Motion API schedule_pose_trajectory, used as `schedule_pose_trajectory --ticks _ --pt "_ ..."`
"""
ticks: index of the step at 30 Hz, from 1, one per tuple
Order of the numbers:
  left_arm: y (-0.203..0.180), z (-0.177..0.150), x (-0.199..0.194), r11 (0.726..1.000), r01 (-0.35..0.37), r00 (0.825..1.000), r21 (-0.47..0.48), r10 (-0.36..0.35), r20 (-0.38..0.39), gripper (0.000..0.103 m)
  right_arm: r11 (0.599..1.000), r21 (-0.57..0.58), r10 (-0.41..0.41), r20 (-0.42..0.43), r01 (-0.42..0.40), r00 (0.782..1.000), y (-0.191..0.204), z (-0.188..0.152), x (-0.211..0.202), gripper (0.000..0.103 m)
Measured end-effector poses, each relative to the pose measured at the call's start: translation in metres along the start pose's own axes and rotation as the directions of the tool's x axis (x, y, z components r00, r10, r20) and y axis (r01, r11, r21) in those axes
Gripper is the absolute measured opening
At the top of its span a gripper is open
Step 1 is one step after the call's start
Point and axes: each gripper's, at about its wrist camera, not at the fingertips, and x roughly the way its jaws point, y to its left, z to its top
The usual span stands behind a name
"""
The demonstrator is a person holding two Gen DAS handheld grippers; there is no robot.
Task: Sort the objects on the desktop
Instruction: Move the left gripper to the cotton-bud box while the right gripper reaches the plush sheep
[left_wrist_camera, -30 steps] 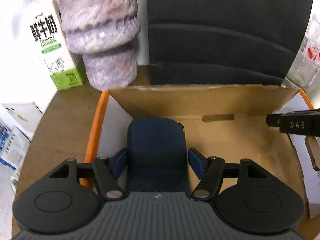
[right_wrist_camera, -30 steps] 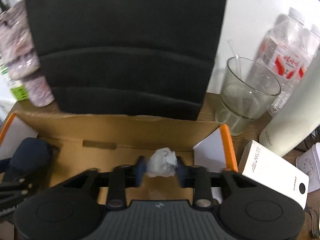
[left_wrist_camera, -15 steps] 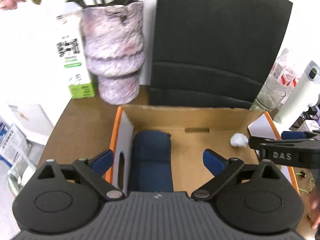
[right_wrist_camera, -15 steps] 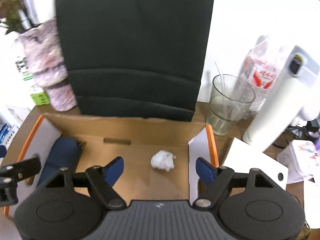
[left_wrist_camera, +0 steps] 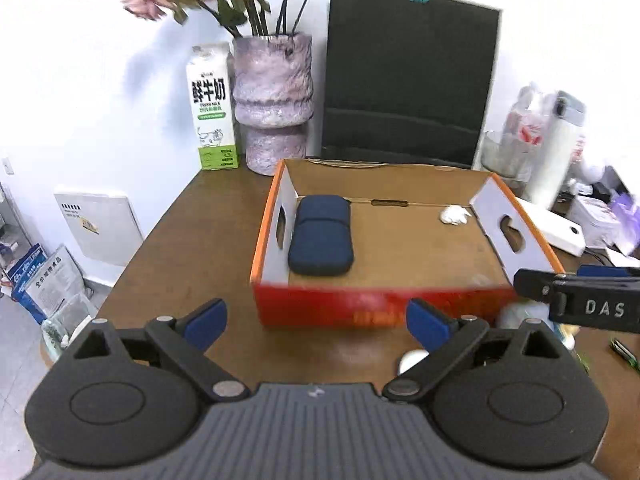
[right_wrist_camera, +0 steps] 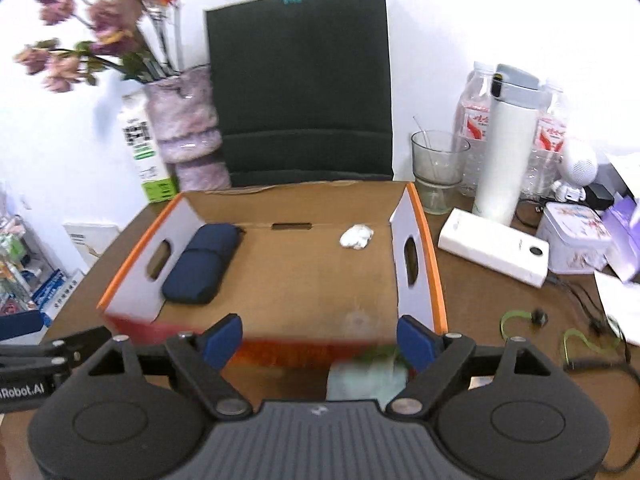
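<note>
While both hand-held grippers, left (left_wrist_camera: pixel 316 320) and right (right_wrist_camera: pixel 319 338) still opening, hang empty before the orange cardboard box (left_wrist_camera: pixel 264 248), the navy fabric pouch (left_wrist_camera: pixel 322 240) lies inside along its left wall, the crumpled white paper ball (right_wrist_camera: pixel 356 237) near its far right corner.

Cardboard box (left_wrist_camera: pixel 384 240) matt; navy pouch (left_wrist_camera: pixel 322 240) cloth; table (left_wrist_camera: pixel 200 240) wood.

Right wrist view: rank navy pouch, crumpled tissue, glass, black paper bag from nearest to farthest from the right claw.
From the right claw, whose jaws are opening with nothing between them:
1. Navy pouch, left side inside the cardboard box.
2. Crumpled tissue, back right of the box floor.
3. Glass, on the desk behind the box's right wall.
4. Black paper bag, upright behind the box.
</note>
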Motion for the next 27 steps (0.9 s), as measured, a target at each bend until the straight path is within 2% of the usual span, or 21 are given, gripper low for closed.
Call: schedule_pose_trajectory --ticks 3,5,9,12,13,14,16,20,23,27 --pt "-0.004 -0.033 -0.037 0.999 -0.032 0.996 -0.001 0.032 0.088 0.100 1.000 -0.005 0.005 0.046 -0.005 0.999 0.002 -0.035 -0.028 0.084" --pt "-0.008 -0.056 -0.058 1.000 -0.010 0.992 0.024 0.007 0.126 0.101 1.000 -0.004 0.017 0.079 -0.017 0.997 0.003 -0.061 -0.049 0.085" --pt "-0.009 -0.108 -0.092 1.000 0.019 0.979 0.006 -0.019 0.204 0.103 1.000 -0.021 0.014 0.118 -0.011 0.993 0.002 -0.113 -0.090 0.088" --pt "-0.017 -0.150 -0.101 0.998 0.021 0.978 0.062 -0.033 0.204 0.103 0.997 -0.010 0.073 0.125 -0.073 0.989 0.000 -0.147 -0.114 0.088" --pt "-0.019 -0.162 -0.103 0.998 0.000 0.978 0.070 -0.014 0.208 0.103 0.997 -0.003 0.083 0.127 -0.083 0.988 -0.001 -0.158 -0.121 0.088" --pt "-0.021 -0.172 -0.105 0.998 -0.010 0.979 0.068 -0.004 0.206 0.103 0.997 0.012 0.080 0.133 -0.082 0.988 -0.002 -0.168 -0.125 0.088" --pt "-0.021 -0.189 -0.109 0.998 0.025 0.978 0.055 -0.036 0.208 0.103 0.997 0.034 0.062 0.133 -0.067 0.989 -0.002 -0.188 -0.131 0.088" --pt "-0.015 -0.214 -0.115 0.999 0.031 0.977 -0.021 -0.026 0.213 0.103 0.999 0.012 0.028 0.147 -0.030 0.989 0.002 -0.223 -0.139 0.088" --pt "-0.011 -0.223 -0.119 0.997 0.065 0.968 -0.031 -0.055 0.243 0.103 1.000 -0.020 -0.004 0.139 0.007 0.990 0.002 -0.236 -0.143 0.088" --pt "-0.010 -0.219 -0.110 0.997 0.067 0.977 -0.033 -0.058 0.204 0.103 0.997 0.061 0.040 0.099 -0.046 0.994 -0.012 -0.241 -0.142 0.088"
